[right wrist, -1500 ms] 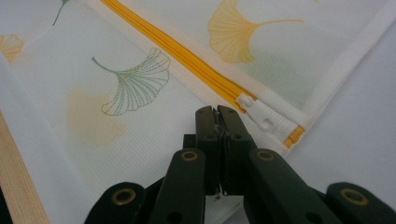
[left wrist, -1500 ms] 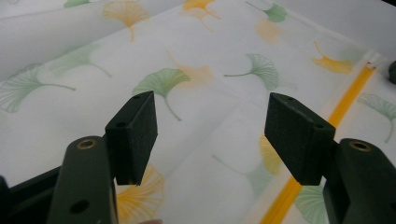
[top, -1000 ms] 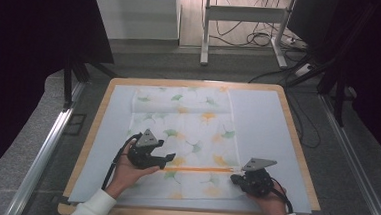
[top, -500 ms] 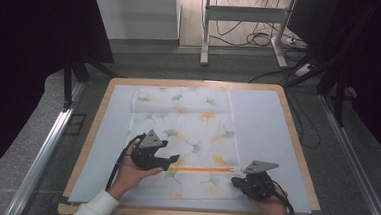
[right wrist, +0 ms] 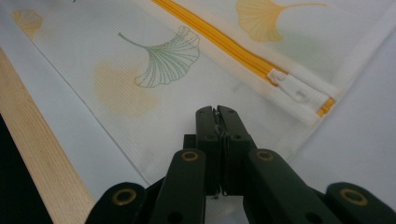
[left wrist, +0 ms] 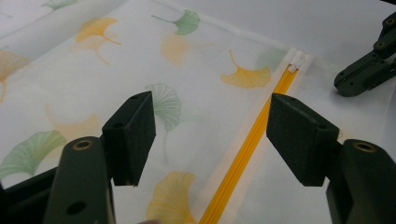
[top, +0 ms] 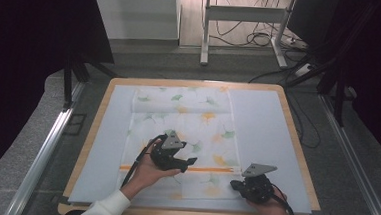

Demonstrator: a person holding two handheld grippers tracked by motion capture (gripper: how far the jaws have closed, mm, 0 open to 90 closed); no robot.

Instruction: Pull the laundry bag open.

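A white mesh bag (top: 187,132) printed with ginkgo leaves lies flat on the white mat (top: 267,122). An orange zipper (top: 209,170) runs across its near part. My left gripper (top: 187,162) hovers over the bag, and its open jaws straddle the zipper (left wrist: 247,149) with nothing pinched. Its own view puts the left gripper (left wrist: 210,135) low above the fabric. The white zipper pull (right wrist: 292,88) sits at the zipper's right end. My right gripper (right wrist: 217,112) is shut, tips over the bag's near right corner, short of the pull. I cannot tell whether fabric is pinched.
A wooden rim (top: 292,129) frames the mat, and its near edge (right wrist: 37,158) lies close by the right gripper. Bare mat stretches right and left of the bag. Metal rails flank the table; a desk frame and cables stand on the floor beyond.
The left hand has slid its gripper to the right along the bag, toward the zipper's middle. The right gripper has stayed put.
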